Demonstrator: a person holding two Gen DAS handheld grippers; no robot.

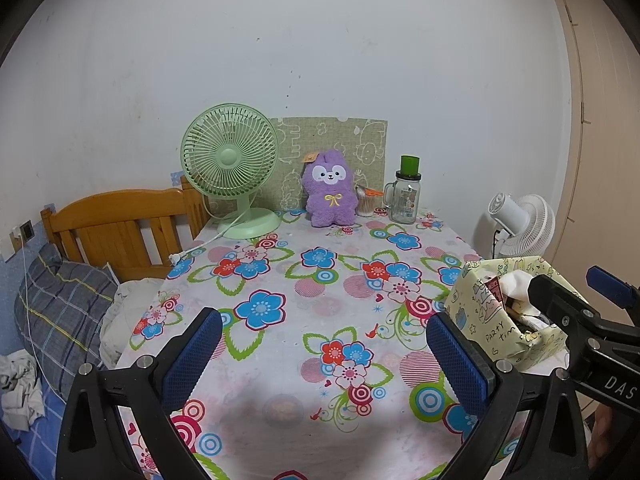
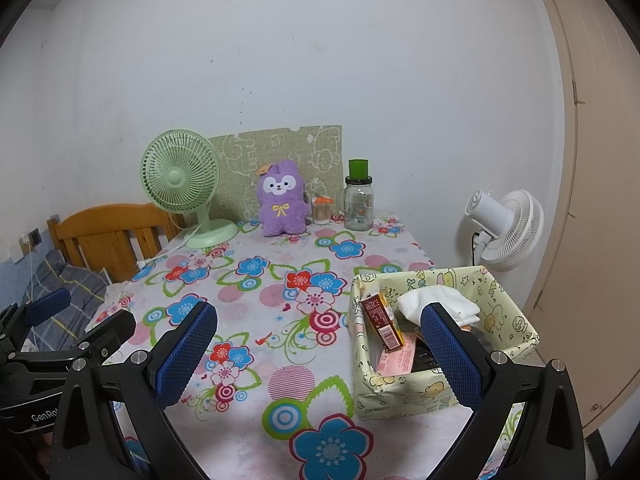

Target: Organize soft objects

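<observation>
A purple plush toy (image 1: 330, 189) sits upright at the far edge of the floral table (image 1: 288, 312), against a green board; it also shows in the right wrist view (image 2: 281, 199). A yellow cartoon-print box (image 2: 440, 336) at the table's right side holds a white folded cloth (image 2: 440, 303), a red carton (image 2: 382, 322) and a pink packet. The box shows in the left wrist view too (image 1: 508, 312). My left gripper (image 1: 326, 354) is open and empty over the near table. My right gripper (image 2: 320, 352) is open and empty, its right finger (image 2: 452, 354) in front of the box.
A green desk fan (image 1: 230, 168) with a loose cord stands back left. A glass jar with a green lid (image 1: 406, 194) and a small cup of sticks (image 1: 366, 202) stand back right. A white fan (image 2: 506, 228) is beyond the table. A wooden headboard (image 1: 120, 224) and bed lie left.
</observation>
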